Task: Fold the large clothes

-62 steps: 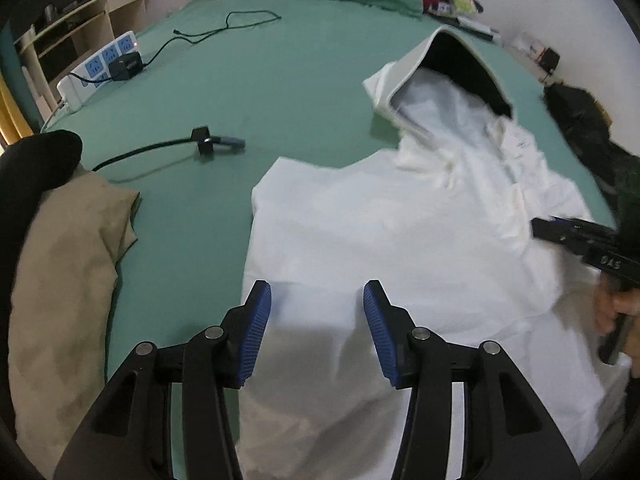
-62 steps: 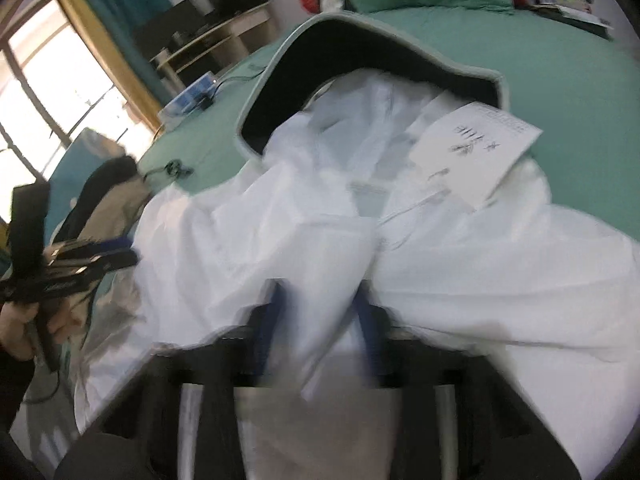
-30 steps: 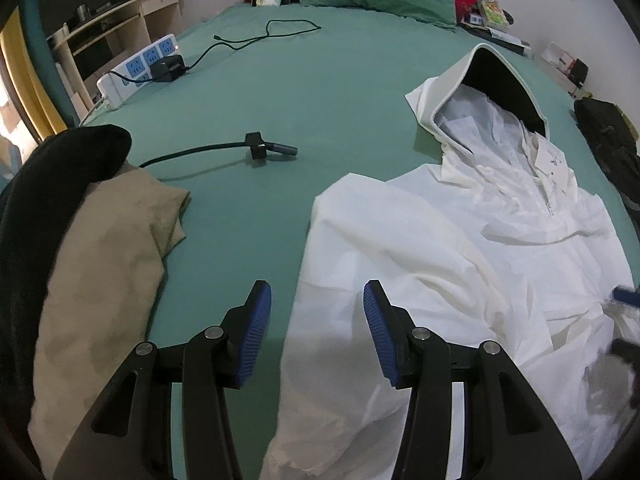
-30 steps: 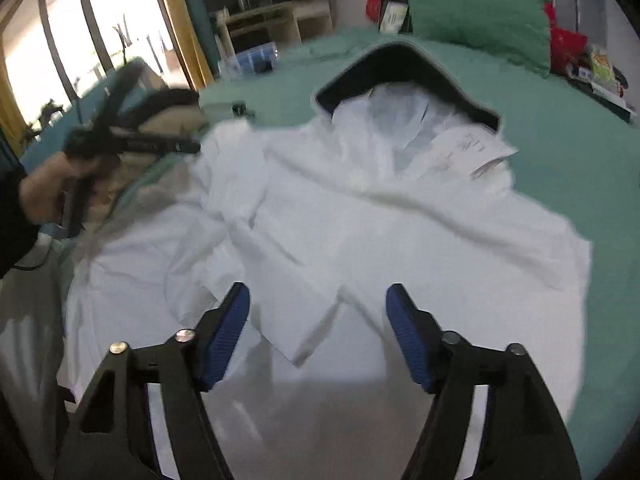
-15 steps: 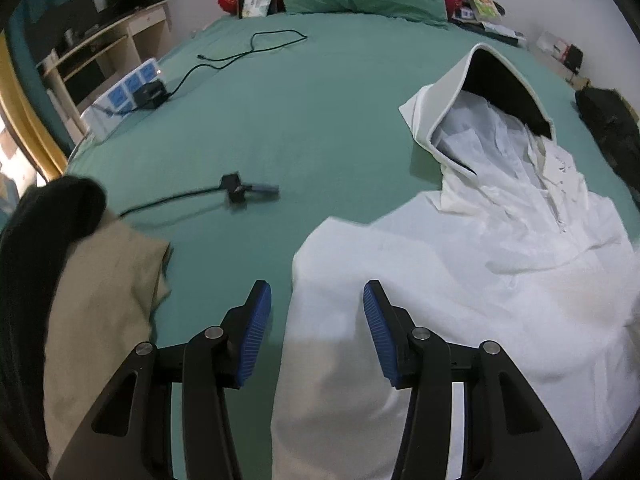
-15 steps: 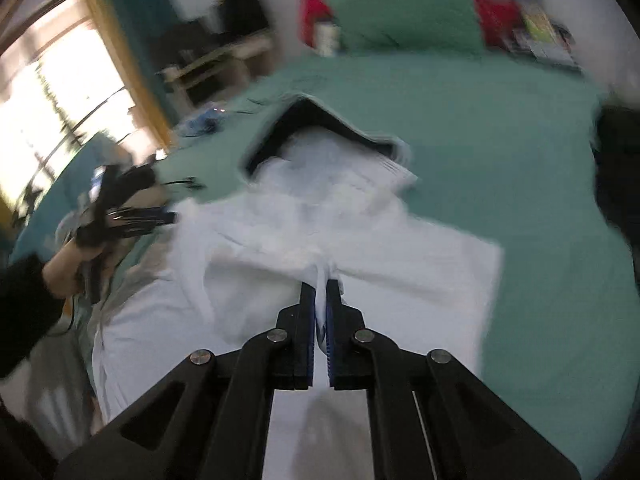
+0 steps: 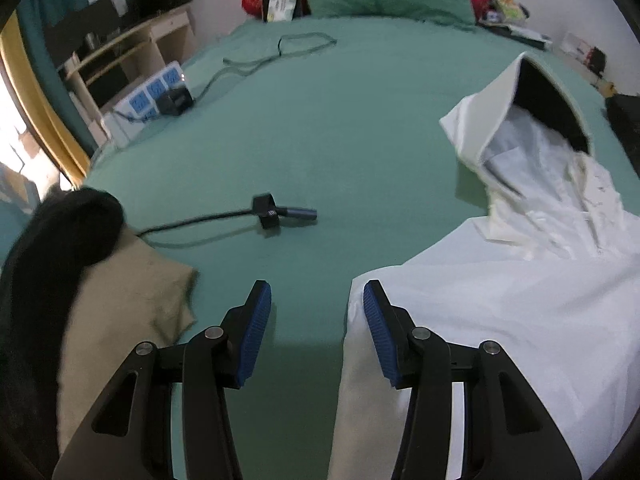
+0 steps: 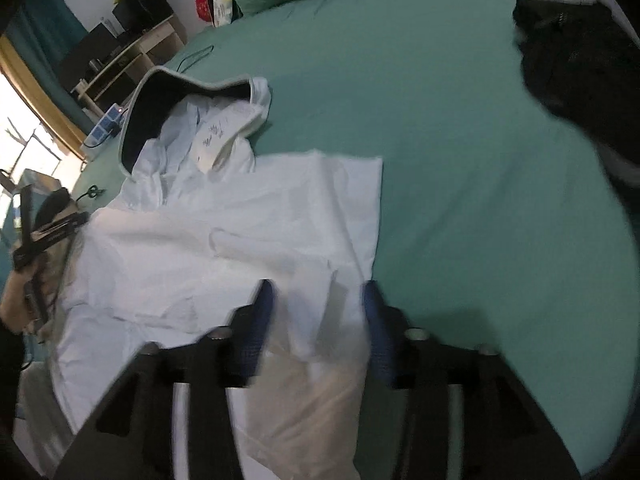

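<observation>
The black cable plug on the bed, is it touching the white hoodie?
Apart. The left wrist view shows bare green sheet between the cable plug and the white hoodie.

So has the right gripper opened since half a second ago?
Yes. The right gripper now stands open over the white hooded jacket, with the jacket's edge between its fingers, instead of pinched shut.

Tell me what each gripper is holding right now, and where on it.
Nothing. The left gripper is open above the white hooded jacket's left edge; the right gripper is open over its right side.
</observation>
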The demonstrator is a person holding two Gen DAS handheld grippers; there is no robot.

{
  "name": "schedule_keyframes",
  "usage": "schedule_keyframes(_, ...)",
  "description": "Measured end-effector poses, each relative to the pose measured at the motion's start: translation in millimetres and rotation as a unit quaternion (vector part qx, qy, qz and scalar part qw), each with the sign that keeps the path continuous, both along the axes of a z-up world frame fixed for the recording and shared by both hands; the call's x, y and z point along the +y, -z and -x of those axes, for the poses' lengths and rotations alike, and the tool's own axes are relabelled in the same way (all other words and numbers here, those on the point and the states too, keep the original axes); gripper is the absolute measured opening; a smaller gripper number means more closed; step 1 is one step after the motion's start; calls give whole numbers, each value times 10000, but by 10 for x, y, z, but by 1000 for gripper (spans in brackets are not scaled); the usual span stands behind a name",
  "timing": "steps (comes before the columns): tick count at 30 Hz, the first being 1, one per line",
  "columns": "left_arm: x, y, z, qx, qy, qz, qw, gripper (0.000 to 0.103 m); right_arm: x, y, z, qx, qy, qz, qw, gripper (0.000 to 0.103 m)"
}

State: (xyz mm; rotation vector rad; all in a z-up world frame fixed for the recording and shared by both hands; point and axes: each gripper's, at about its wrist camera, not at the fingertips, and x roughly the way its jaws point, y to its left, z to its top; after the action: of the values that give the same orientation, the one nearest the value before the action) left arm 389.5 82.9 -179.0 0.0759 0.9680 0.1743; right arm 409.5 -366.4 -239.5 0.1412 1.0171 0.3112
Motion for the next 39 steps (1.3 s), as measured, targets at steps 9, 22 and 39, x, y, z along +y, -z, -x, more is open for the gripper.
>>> schedule_keyframes(9,49,-264,336,-406,593,235,9971,51,493,-421,133,-1401,283,1134,9832,57)
schedule_keyframes(22,298,-56,2,-735,302,267,9965,51,2313,-587,-1230,-2014,-1354,2574,9353,57)
schedule_keyframes(39,455,4,-63,-414,63,1189,9920,51,2144,-436,-749,-2077,-1731,4900,8288,3)
